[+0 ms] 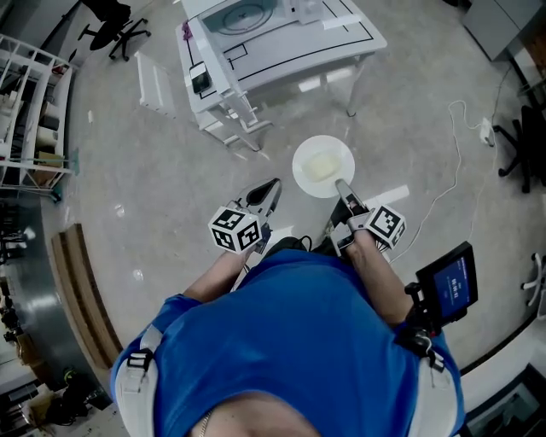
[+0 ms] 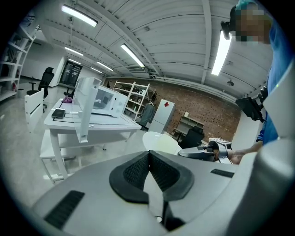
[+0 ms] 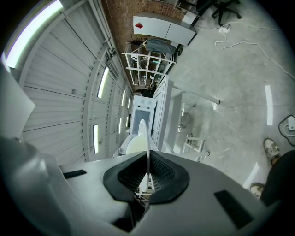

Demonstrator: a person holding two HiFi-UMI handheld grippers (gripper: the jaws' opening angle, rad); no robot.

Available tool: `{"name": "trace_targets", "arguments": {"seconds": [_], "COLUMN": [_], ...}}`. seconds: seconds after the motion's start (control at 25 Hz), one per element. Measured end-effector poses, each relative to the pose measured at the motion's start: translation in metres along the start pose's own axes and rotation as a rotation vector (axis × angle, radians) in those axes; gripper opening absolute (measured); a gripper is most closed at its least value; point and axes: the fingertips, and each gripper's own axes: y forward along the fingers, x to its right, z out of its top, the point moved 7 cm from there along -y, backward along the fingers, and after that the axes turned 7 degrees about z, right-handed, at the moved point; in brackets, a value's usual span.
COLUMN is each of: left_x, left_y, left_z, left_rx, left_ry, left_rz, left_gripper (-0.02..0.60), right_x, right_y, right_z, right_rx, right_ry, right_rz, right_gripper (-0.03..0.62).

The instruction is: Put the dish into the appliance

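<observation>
A round white dish [image 1: 322, 166] with pale food on it is held level above the floor. My right gripper [image 1: 343, 186] is shut on its near rim. The right gripper view shows the dish [image 3: 146, 138] edge-on between the pads of the right gripper [image 3: 147, 173]. To the left of the dish, my left gripper [image 1: 274, 185] is shut and empty. In its own view the left gripper [image 2: 148, 159] has its jaws together, with the dish [image 2: 159, 141] beyond them. The white appliance [image 1: 247, 15] stands on a white table [image 1: 341, 47] ahead and appears again as the appliance [image 2: 105, 99].
A white panel [image 1: 153, 84] leans beside the table. Shelving [image 1: 30, 111] and a wooden board [image 1: 81, 290] line the left side. Office chairs [image 1: 115, 26] stand at the back left and far right. A cable [image 1: 452, 162] trails on the floor. A dark screen [image 1: 452, 286] hangs at the person's right hip.
</observation>
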Motion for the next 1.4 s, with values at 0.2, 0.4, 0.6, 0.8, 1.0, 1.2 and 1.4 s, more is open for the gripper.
{"name": "trace_targets", "arguments": {"seconds": [0.2,0.4,0.6,0.8,1.0,1.2,1.4], "left_x": [0.019,0.038,0.044,0.039,0.031,0.014,-0.019], "left_y": [0.026,0.051,0.064,0.086,0.119,0.158,0.217], "left_z": [0.006,0.011,0.021,0.03,0.047,0.068,0.107], "left_rx": [0.002,0.002,0.0,0.005,0.017,0.021,0.044], "left_ry": [-0.006,-0.017,-0.012,-0.003,0.004,0.009,0.004], "left_rz": [0.03,0.043,0.043,0.04,0.018,0.002,0.013], "left_gripper": [0.006,0.006,0.006,0.006,0.005,0.006,0.006], "right_x": [0.006,0.013,0.013,0.018,0.018,0.019,0.025], "right_y": [-0.003,-0.007,-0.003,0.005,0.025,0.059,0.117], "right_z": [0.03,0.063,0.079,0.097,0.126,0.157,0.208], "right_rx": [-0.04,-0.066,-0.059,-0.05,-0.024,-0.016,-0.027], "right_ry": [0.032,0.028,0.042,0.036,0.033,0.022,0.002], "right_rz": [-0.014,-0.014,-0.011,-0.006,-0.001,0.006,0.01], "right_gripper": [0.01,0.011,0.01,0.009,0.009,0.011,0.009]}}
